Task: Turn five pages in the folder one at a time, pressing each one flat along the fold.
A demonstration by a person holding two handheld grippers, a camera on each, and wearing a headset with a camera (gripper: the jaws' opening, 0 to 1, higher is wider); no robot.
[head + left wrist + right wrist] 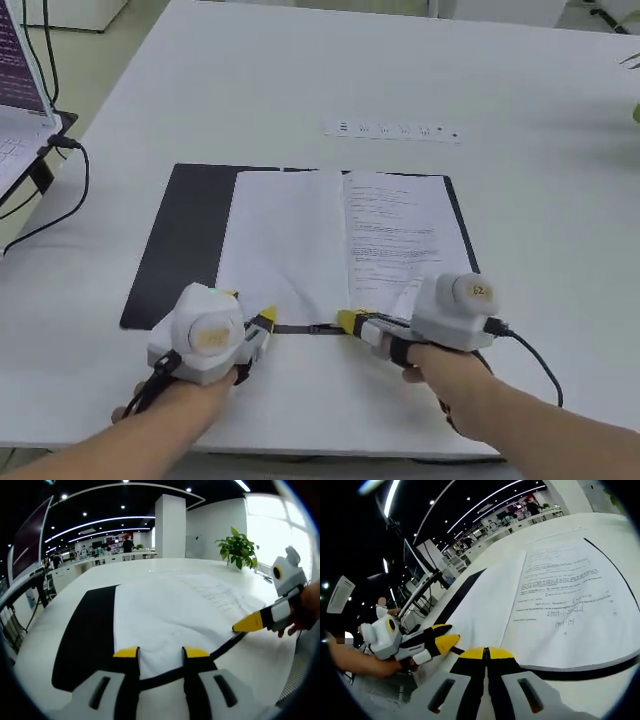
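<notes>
Nearest, at the folder's near edge, the left gripper point(161, 652) is pointing inward with its jaws standing apart. The right gripper point(486, 653) is facing it with jaws pressed together, nothing visibly between them. Its body is hiding the printed page's point(395, 235) near corner. Beyond, the folder point(185, 240) is lying open on the table point(300, 80), holding a blank page point(285, 240) on its left; the print is too small to read.

An open-plan office is shown. A large white table point(300, 90) is fitted with a built-in power strip point(395, 130), and a laptop point(12, 110) with trailing cables point(86, 180) is set at its far left. Beyond the table, rows of desks point(95, 562) with people point(128, 544) at them are seen under long ceiling light strips point(100, 524). A white pillar point(170, 527) is seen there too, and a potted plant point(239, 550) is placed to the right.
</notes>
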